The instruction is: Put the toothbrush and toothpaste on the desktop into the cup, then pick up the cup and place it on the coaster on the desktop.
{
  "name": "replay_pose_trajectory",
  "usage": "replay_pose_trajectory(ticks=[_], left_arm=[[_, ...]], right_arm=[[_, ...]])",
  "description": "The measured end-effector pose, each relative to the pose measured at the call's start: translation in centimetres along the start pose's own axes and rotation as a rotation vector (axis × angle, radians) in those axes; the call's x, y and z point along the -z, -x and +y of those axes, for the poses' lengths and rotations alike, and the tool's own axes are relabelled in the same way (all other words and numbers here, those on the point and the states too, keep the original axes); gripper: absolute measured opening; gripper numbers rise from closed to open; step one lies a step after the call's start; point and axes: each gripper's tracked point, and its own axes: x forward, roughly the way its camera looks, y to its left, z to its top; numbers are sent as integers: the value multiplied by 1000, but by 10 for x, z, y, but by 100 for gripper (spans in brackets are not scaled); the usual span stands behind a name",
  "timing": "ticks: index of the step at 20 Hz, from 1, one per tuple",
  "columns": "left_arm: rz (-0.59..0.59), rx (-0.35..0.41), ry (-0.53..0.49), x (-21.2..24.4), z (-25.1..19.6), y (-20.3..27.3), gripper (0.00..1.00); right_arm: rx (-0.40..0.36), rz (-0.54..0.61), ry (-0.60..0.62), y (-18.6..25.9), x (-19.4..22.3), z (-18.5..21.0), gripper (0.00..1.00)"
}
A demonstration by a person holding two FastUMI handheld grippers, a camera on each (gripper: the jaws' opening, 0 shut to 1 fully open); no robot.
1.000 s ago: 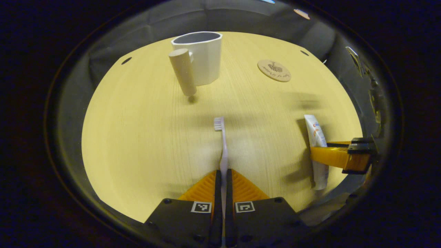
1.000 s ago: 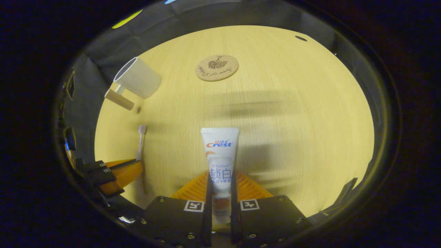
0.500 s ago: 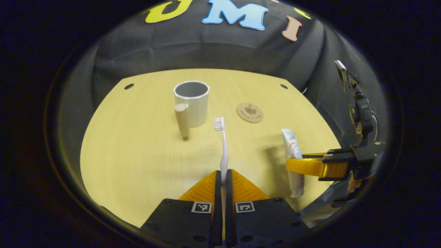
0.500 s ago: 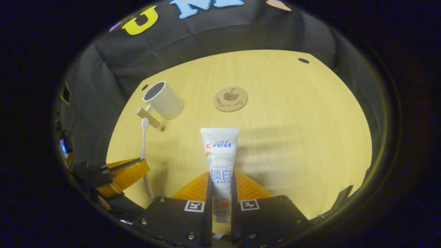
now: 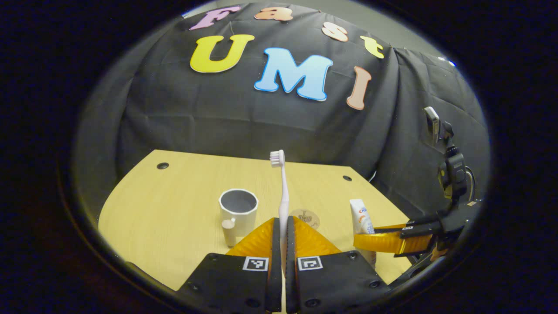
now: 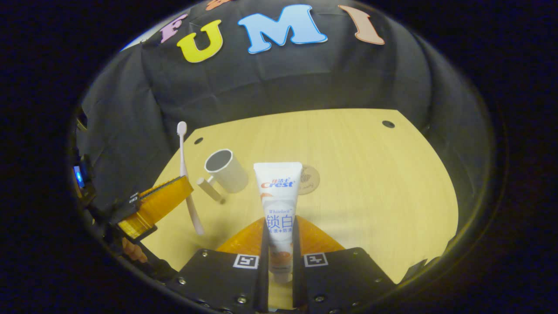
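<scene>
Both grippers raised, each clamped on a load.
Left gripper [image 5: 282, 226] pinches the toothbrush [image 5: 282, 192] upright, off the desk; right gripper [image 6: 279, 231] squeezes the toothpaste [image 6: 278, 196], likewise aloft.

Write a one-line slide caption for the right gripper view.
Right gripper holds the toothpaste upright above the desk, with cup and coaster beyond.

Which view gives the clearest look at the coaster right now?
The right gripper view: the coaster lies on the desktop with only its left edge hidden behind the toothpaste. In the left gripper view the coaster is partly hidden behind the left gripper and toothbrush.
</scene>
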Motion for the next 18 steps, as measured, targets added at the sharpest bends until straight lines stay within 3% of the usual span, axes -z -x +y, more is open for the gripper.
replay_pose_trajectory(ticks=[1, 4, 5, 6, 8, 18], left_arm=[[-37, -9, 6, -4, 7, -4, 10], [-141, -44, 1, -22, 30, -15, 10], [-173, -53, 0, -36, 38, -16, 17], [-198, -58, 0, -47, 43, -21, 10], [-235, -81, -10, -68, 58, -51, 10], [-318, -64, -51, -75, 101, -126, 10]], right_arm=[[-22, -32, 3, 0, -11, 6, 23], [-54, -96, 10, -1, -32, 21, 23], [-62, -100, 11, -2, -35, 26, 23], [-68, -94, 13, -4, -36, 29, 23], [-70, -75, 22, -14, -35, 33, 23], [11, -43, 28, -34, -27, 40, 23]])
